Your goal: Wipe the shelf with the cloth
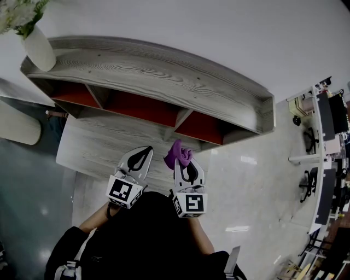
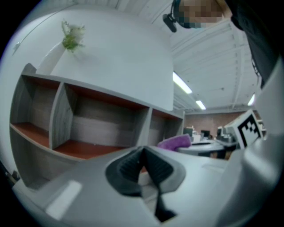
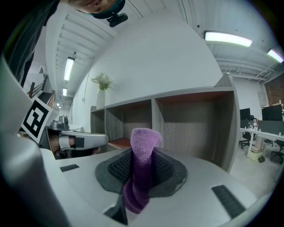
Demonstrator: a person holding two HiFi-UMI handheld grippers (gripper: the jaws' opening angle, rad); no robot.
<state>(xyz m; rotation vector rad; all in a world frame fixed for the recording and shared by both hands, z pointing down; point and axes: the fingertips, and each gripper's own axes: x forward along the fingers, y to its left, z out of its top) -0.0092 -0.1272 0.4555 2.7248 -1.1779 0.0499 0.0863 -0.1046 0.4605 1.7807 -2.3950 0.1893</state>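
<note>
Purple cloth (image 3: 143, 153) stood pinched between the jaws of the right gripper (image 3: 142, 165), its free end rising above the pads in a folded tuft and a tail hanging below them. In the head view the right gripper (image 1: 185, 159) pointed toward 12 o'clock, with the cloth (image 1: 178, 153) bunched at its tip, apart from the shelf (image 1: 153, 71) and at 6 o'clock of the divider between the middle and right compartments.

At 9 o'clock of it, just beside, the left gripper (image 1: 143, 154) was held at a similar height, tilted a little toward 1 o'clock. Its own view showed the left gripper (image 2: 143, 160) clenched, dark pads meeting with nothing between them, and the cloth (image 2: 174, 142) lay at its 2 o'clock.

Beyond both grippers the grey wood-grain shelf (image 3: 186, 119) showed three open compartments with red-orange floors. A pale wood surface (image 1: 93, 145) lay under its left part, at 9 o'clock of the left gripper. On the shelf's top, at the 10 o'clock end, stood a white vase (image 1: 39, 49) with pale flowers (image 1: 16, 13). Glossy floor (image 1: 246, 180) spread toward 3 o'clock, where office desks (image 1: 322, 142) stood well apart from the shelf.
</note>
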